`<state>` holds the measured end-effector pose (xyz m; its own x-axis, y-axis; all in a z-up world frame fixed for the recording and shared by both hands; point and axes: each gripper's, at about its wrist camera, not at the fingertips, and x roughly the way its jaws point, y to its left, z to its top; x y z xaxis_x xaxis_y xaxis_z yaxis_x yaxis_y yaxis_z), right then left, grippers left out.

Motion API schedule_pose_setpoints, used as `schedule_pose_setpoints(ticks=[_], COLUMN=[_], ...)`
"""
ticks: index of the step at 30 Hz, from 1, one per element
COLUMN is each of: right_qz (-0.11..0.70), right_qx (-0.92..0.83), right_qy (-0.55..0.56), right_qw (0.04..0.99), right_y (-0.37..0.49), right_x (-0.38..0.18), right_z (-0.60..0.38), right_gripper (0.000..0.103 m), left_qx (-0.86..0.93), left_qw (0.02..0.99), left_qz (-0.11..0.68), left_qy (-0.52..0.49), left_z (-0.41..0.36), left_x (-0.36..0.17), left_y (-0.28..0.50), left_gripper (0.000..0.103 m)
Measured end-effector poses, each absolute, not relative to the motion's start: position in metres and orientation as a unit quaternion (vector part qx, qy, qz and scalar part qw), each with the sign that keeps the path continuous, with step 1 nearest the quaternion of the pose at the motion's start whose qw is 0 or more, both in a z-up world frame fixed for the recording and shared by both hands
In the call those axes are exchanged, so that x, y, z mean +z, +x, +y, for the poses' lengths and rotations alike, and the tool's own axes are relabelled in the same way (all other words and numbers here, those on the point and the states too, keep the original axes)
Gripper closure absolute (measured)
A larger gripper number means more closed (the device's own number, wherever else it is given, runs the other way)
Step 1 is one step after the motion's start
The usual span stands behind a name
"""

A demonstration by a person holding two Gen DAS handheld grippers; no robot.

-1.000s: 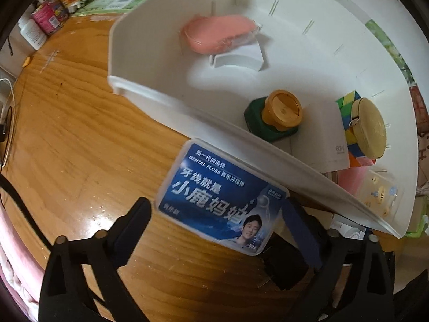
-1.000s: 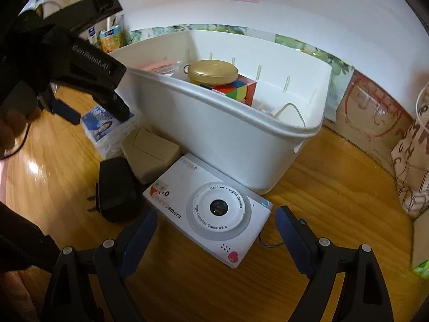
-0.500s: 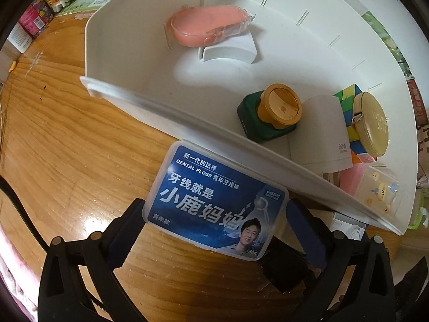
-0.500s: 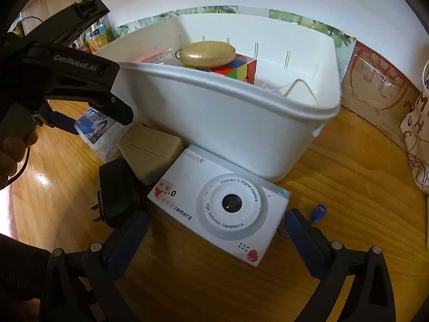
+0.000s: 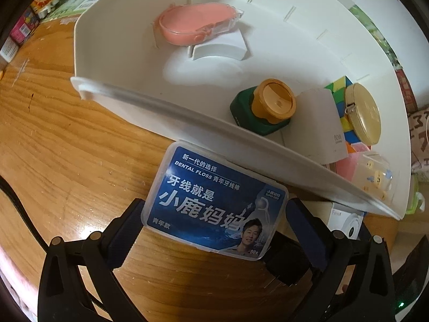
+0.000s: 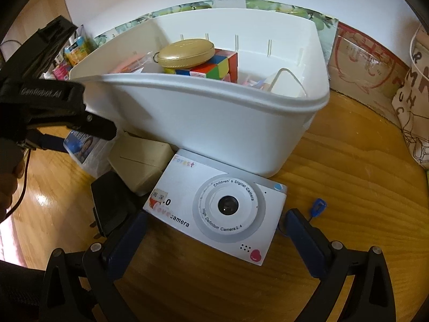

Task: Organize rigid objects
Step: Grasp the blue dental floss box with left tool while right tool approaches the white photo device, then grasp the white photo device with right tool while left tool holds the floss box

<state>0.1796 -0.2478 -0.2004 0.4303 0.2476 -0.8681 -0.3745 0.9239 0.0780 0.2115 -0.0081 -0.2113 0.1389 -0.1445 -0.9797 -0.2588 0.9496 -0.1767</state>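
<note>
On the table, beside the bin, the left gripper straddles the floss box, spread; the right gripper, also spread, straddles the camera.

floss box between spread jaws, white bin

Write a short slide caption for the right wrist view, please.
Open right gripper straddles a white toy camera beside the white bin.
</note>
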Motion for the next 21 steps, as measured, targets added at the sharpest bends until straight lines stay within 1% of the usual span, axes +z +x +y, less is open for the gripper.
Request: schedule_pose_setpoints(ticks=[12,16,18,20,21], right_qz=[0.505,0.505,0.504,0.505,0.507], right_qx=[0.142,0.124,0.119,0.114,0.112], right_qy=[-0.06,-0.054,-0.05,-0.046,-0.046], right_qw=[0.849,0.853,0.854,0.854,0.854], right_y=[0.187,0.192,0.194,0.195,0.196], right_x=[-0.204,-0.206,-0.205,-0.205,-0.205], right_z=[-0.229,-0.22,-0.216,-0.215,-0.215], right_gripper=[0.001,0.001,0.002,0.002,0.002], left_qx=[0.01,0.0,-0.005,-0.004,-0.006], left_qw=[0.729,0.729,0.734,0.741,0.741], left_qz=[0.672,0.673,0.667,0.659,0.657], left_qy=[-0.127,-0.122,-0.127,-0.131,-0.135], left_z=[-0.02,-0.017,-0.014,-0.008,-0.004], left_x=[-0.213,-0.211,-0.206,-0.2,-0.198], left_y=[0.203,0.199,0.196,0.194,0.193], left_gripper=[0.002,0.004,0.01,0.023,0.025])
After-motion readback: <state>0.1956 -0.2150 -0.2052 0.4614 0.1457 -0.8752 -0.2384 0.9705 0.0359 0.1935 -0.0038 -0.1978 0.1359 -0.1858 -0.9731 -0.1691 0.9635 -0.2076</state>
